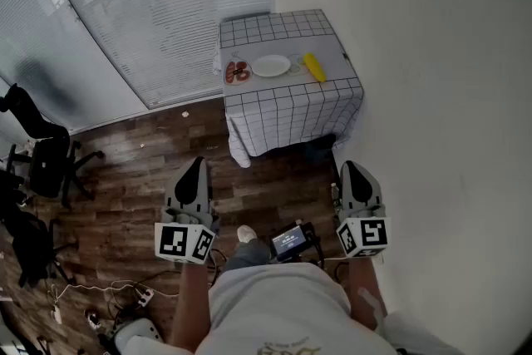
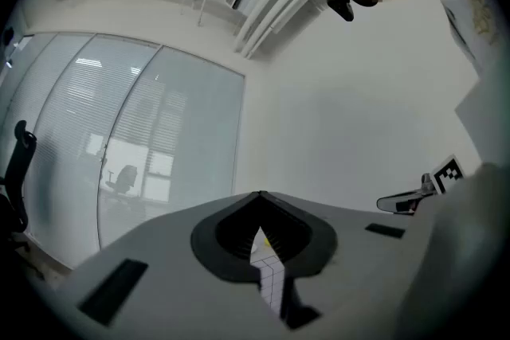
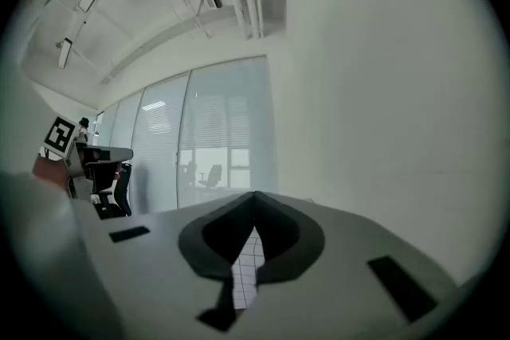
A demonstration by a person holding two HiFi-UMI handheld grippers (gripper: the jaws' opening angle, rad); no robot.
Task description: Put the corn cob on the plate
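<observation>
**Both claws closed and empty, corn cob lying beside the plate**

A white wall (image 1: pixel 432 96) fills the right side of the head view. A glass partition with blinds (image 1: pixel 166 4) runs along the left, above a dark wooden floor (image 1: pixel 141 170). Against the wall, well ahead of the person, stands a table (image 1: pixel 291 108) covered with a white cloth printed in a dark grid. Black office chairs (image 1: pixel 41 154) stand at the far left edge of the floor.

The person (image 1: pixel 274 303), in a light shirt, holds both tools low and well short of the table. The left gripper (image 1: pixel 196 164) and the right gripper (image 1: pixel 349 167) point forward towards it. Each gripper view shows its jaws pressed together with nothing between them, and only a sliver of checked cloth shows through the gap. A small lit screen (image 1: pixel 290 241) sits between the two hands.

On the tabletop a white plate (image 1: pixel 271 66) lies near the middle, bare. The yellow corn cob (image 1: pixel 314 67) lies on the cloth just to the plate's right. Whether the two touch is too small to tell. A smaller dish with red contents (image 1: pixel 238 72) sits just left of the plate.
</observation>
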